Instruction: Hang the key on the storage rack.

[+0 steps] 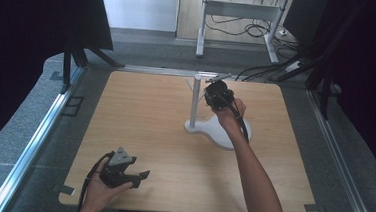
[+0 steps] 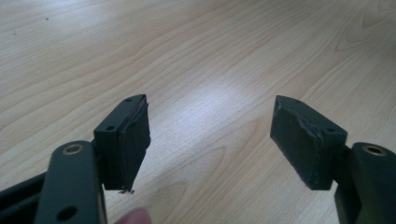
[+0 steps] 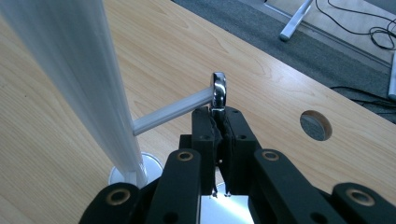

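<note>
A white stand has a curved base, an upright post and a thin side peg near its top. At the peg's tip sits the chrome ring end of a shiny metal tool, seemingly a wrench. My right gripper is shut on that tool just below the ring, and its flat shank glints between the jaws lower down. Whether the ring is threaded on the peg I cannot tell. My left gripper rests open near the table's front left, with bare wood between its pads.
The wooden table has a round cable hole near its far edge. Behind it stand a metal desk frame and loose cables on the floor. Dark curtains hang at both sides.
</note>
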A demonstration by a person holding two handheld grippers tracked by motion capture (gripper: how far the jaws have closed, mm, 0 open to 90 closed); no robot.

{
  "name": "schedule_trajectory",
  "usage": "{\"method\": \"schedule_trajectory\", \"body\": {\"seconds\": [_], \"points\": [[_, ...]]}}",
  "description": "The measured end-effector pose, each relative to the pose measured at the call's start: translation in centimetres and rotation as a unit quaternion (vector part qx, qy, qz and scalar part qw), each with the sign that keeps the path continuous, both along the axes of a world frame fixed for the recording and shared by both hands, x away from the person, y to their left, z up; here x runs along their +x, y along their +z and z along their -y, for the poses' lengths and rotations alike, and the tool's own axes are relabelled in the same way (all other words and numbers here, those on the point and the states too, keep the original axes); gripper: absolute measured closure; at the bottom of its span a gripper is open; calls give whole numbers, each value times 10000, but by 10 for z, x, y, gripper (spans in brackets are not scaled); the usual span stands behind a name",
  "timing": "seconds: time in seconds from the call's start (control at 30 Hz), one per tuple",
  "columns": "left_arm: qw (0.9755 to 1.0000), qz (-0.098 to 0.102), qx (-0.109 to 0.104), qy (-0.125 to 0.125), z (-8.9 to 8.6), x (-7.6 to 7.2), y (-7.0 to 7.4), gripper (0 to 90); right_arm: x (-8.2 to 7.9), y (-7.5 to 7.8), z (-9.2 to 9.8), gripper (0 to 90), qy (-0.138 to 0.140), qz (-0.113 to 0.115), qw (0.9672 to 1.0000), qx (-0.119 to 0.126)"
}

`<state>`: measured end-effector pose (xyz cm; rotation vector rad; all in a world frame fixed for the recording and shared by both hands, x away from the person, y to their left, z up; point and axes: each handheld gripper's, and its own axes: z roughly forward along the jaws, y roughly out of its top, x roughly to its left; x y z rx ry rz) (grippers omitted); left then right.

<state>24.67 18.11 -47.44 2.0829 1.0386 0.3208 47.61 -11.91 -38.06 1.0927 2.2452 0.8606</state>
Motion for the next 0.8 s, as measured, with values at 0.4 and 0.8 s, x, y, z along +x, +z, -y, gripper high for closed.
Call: {"method": "schedule_trajectory", "body": {"seconds": [0.4,0.8], "points": [[10000,-10,5,-6,1,0,-1,289,-6,-4,-6,839,83,114,9997,-195],[10000,-30,18,-23,2,1,-2,288,-14,-3,-5,738,217,-36,9998,-23]]}}
